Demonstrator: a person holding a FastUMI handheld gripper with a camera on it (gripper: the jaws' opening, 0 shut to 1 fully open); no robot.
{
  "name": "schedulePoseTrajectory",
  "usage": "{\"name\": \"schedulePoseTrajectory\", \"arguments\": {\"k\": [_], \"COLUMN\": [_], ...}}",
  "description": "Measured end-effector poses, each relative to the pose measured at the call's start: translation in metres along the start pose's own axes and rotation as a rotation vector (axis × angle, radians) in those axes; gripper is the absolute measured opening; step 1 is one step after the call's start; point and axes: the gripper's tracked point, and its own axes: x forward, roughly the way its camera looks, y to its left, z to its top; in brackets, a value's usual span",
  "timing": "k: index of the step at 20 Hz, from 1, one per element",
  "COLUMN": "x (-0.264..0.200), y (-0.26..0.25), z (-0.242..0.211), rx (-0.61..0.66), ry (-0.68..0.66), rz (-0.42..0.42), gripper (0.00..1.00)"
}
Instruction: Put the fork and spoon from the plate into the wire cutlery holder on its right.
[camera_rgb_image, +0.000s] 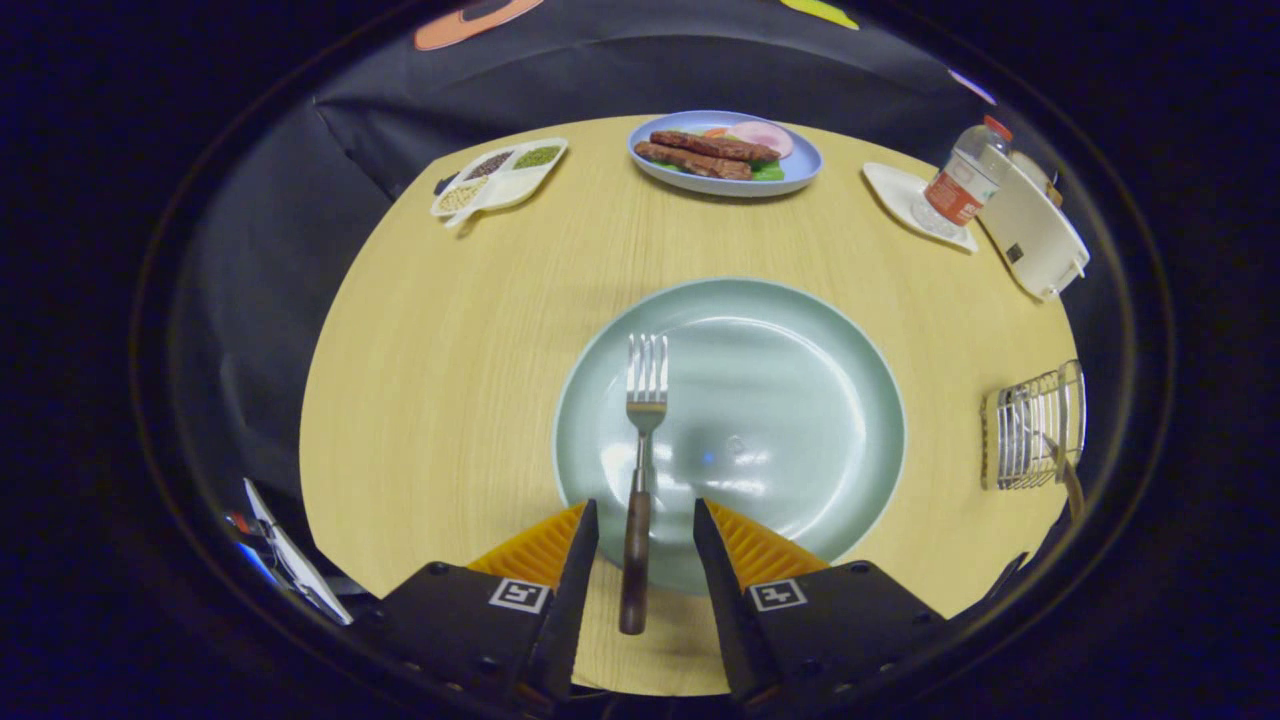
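Note:
A fork with a dark wooden handle lies on the pale green plate, tines pointing away from me and the handle reaching over the plate's near rim. My gripper is open, its fingers on either side of the handle without touching it. The wire cutlery holder stands to the right of the plate near the table's edge, with a wooden handle sticking out of it.
At the far side of the round wooden table sit a blue plate of food, a white divided dish with beans, and a water bottle on a white tray beside a white container.

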Motion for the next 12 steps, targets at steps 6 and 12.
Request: {"name": "schedulePoseTrajectory", "arguments": {"k": [6, 12], "x": [0.024, 0.028], "y": [-0.004, -0.002], "z": [-0.007, -0.006], "rx": [0.03, 0.035], "ry": [0.053, 0.041], "rz": [-0.046, -0.053], "gripper": [0.35, 0.08]}}
